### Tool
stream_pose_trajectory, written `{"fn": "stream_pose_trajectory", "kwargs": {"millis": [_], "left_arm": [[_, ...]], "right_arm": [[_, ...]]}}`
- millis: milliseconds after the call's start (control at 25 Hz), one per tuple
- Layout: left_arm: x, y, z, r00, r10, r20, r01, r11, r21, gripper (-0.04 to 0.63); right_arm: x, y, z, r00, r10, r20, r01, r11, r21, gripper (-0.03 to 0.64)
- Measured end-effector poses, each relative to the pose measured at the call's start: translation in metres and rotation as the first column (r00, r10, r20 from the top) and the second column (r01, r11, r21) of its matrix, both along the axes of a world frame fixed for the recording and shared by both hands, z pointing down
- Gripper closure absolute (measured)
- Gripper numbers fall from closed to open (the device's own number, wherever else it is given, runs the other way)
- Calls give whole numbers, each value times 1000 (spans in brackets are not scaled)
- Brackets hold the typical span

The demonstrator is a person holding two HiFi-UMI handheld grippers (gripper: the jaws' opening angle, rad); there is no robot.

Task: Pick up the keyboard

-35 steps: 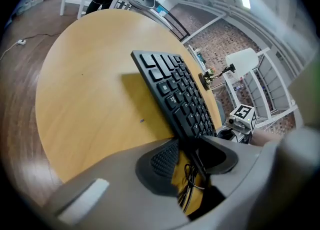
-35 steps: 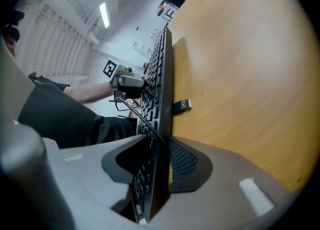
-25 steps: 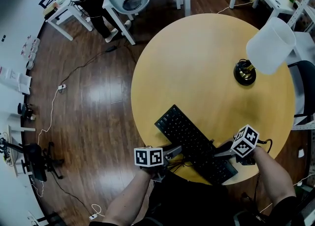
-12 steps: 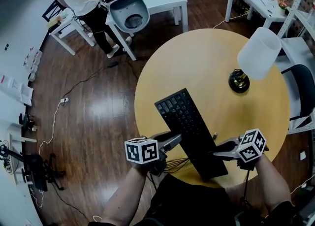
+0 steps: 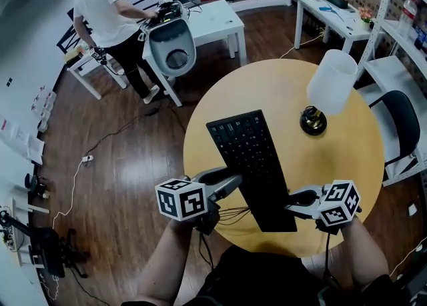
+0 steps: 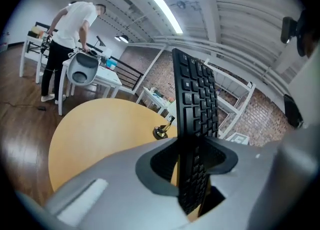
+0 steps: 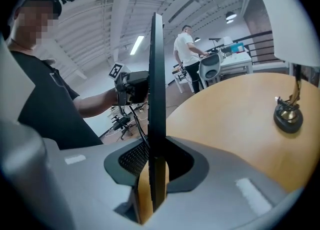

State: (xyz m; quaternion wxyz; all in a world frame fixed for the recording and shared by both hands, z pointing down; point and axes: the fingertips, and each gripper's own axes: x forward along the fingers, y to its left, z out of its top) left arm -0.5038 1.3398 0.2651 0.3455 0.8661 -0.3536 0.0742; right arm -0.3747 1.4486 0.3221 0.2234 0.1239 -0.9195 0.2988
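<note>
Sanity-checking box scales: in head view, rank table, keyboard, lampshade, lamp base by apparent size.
1. table
2. keyboard, held off the table, so nearness inflates it
3. lampshade, also nearer the camera
4. lamp base

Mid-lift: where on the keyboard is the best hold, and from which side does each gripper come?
Grip the keyboard by its two long edges near your end, as held now: left gripper from the left, right gripper from the right. It is a thin flat slab, so fingers close across its thickness, and opposite holds should stop the long board twisting.
</note>
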Motion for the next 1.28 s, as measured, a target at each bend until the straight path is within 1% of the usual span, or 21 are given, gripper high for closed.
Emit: {"fn": "stream_pose_trajectory", "kwargs": {"millis": [160,320,520,680,800,920,1120,1280], "left_arm": [[4,-1,-38,1000,29,0,-29,996,80,287],[7,-1,-73,999,51,4,-51,987,151,287],[9,1,-116,998,65,17,-67,974,218,287],[11,7,-142,997,79,17,-80,960,269,287],[13,11,-154,996,84,35,-91,951,297,287],[14,14,-159,995,90,40,-98,944,317,287],[14,16,-164,995,91,38,-98,941,323,287],[13,17,-172,995,90,51,-102,938,332,287]], "right_arm": [[-1,-2,-28,999,47,19,-48,996,81,523],[-2,-3,-56,995,91,32,-95,983,158,523],[-7,-3,-87,992,110,60,-121,970,211,522],[-6,0,-108,989,129,70,-143,953,267,523],[-5,0,-114,987,145,64,-157,942,296,522],[-6,3,-116,987,146,67,-160,938,308,522],[-5,4,-123,988,145,61,-157,933,324,522],[-7,5,-128,987,145,66,-159,933,321,522]]}}
